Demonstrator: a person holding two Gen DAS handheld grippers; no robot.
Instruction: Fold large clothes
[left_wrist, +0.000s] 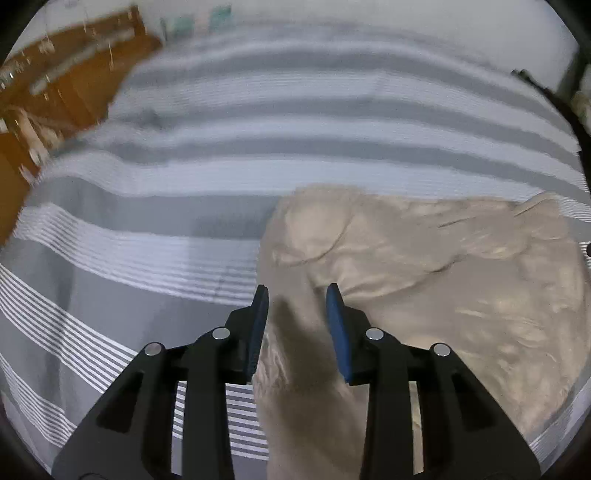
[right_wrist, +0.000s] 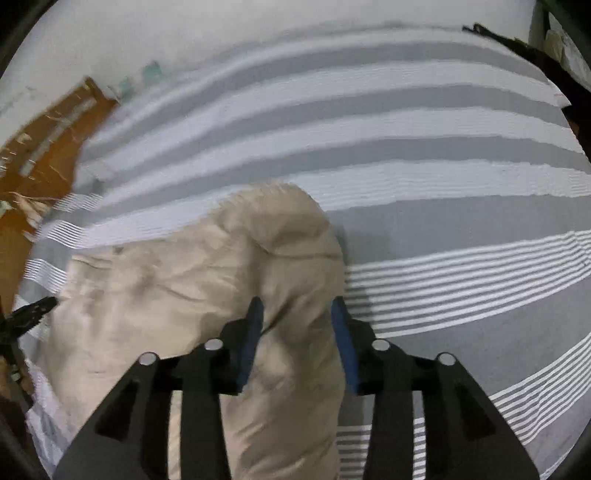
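Both grippers stand narrow with beige cloth bunched between their blue pads: the left gripper (left_wrist: 297, 290) has a thick fold of the beige garment (left_wrist: 424, 280) running up between its fingers, and the right gripper (right_wrist: 297, 302) has another fold of the same garment (right_wrist: 177, 295) in its gap. In the right wrist view the cloth fills the gap from pad to pad, so that reads as a grip; in the left wrist view a shadowed ridge of cloth sits between the pads, but I cannot tell for sure that both press on it. The garment lies crumpled on the striped grey-and-white bedspread (left_wrist: 147, 240), toward its near edge, with the rest heaped between the two grippers. To do this step well, I judge both grips should be firm on matching corners or edges before lifting, then the hands should draw apart to pull the cloth taut and lay it flat on the bare stripes farther up the bed; a loose pinch would let the thick fabric slip. Each gripper points steeply downward at the bed. Beyond the far left corner of the bedspread a brown wooden floor (left_wrist: 55, 74) shows, blurred.
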